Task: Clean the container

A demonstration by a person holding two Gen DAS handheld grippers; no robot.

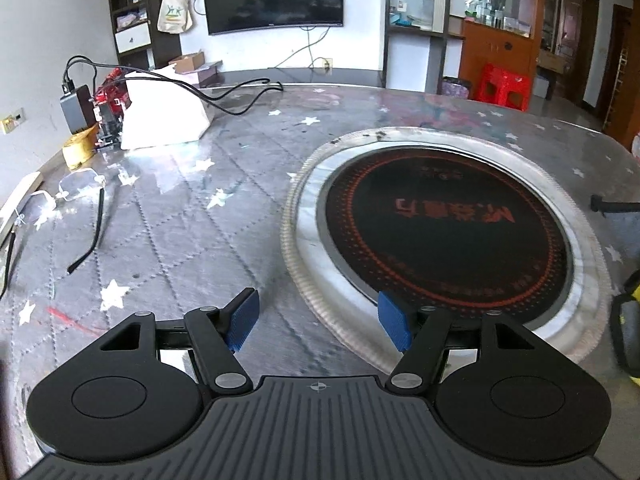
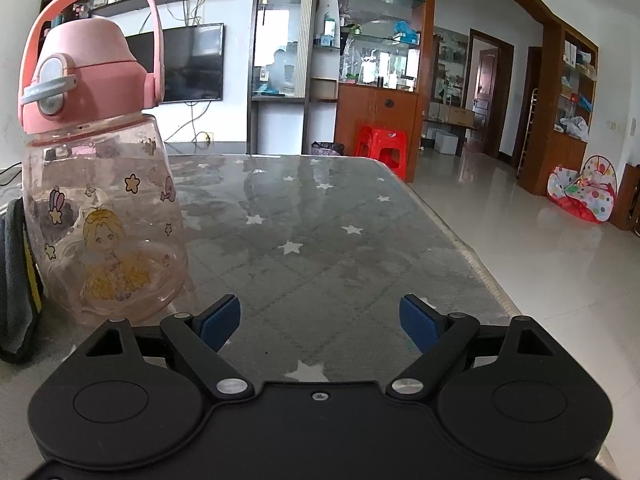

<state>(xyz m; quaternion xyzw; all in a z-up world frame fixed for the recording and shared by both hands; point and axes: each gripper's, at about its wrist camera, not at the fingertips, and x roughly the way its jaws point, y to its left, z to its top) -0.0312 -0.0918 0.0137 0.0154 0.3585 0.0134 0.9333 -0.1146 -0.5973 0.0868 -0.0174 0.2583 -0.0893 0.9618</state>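
At left of the right-wrist frame, the capped pink bottle [image 2: 104,216] looks light, smooth-walled, best gripped mid-belly; both jaws gape, holding nothing.

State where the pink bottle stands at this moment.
In the right wrist view the pink bottle stands upright on the table at the left, just ahead and left of the open right gripper, beside a grey cloth.
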